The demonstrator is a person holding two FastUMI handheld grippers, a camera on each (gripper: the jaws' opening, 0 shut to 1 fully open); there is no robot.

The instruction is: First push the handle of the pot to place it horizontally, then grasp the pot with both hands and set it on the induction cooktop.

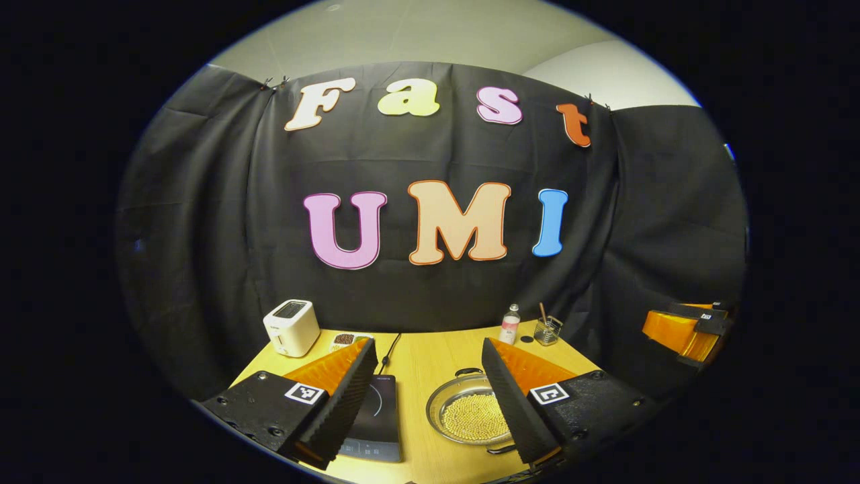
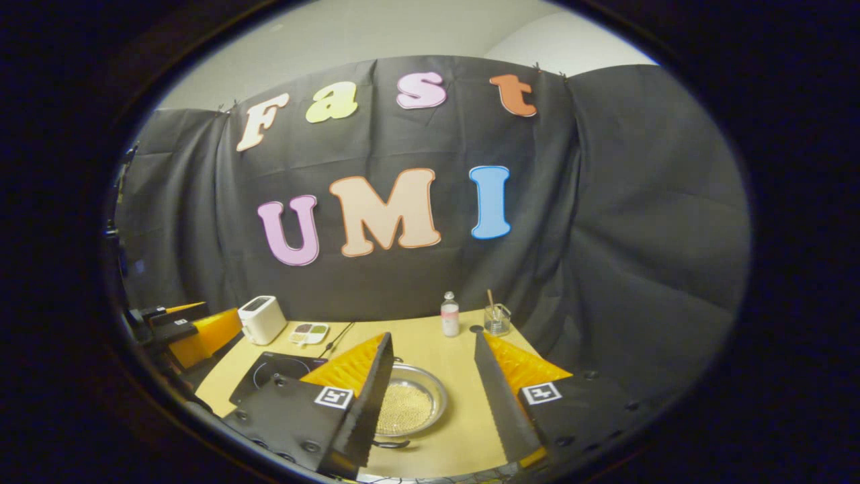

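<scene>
A shallow metal pot (image 1: 463, 417) full of small yellow beads stands on the wooden table (image 1: 420, 363), right of the black induction cooktop (image 1: 376, 417). Its two dark loop handles point toward the wall and toward the front edge. My left gripper (image 1: 428, 344) hangs open above the table, with the pot partly behind its right finger (image 1: 517, 403). In the right gripper view the pot (image 2: 413, 403) lies between the fingers, and the cooktop (image 2: 272, 370) is to its left. My right gripper (image 2: 432, 337) is open and holds nothing.
A white toaster (image 1: 291, 327) and a small divided dish (image 1: 345, 339) stand at the back left. A small bottle (image 1: 509, 325) and a glass (image 1: 546, 331) with a stick stand at the back right. A black cable (image 1: 388, 349) runs from the cooktop toward the wall.
</scene>
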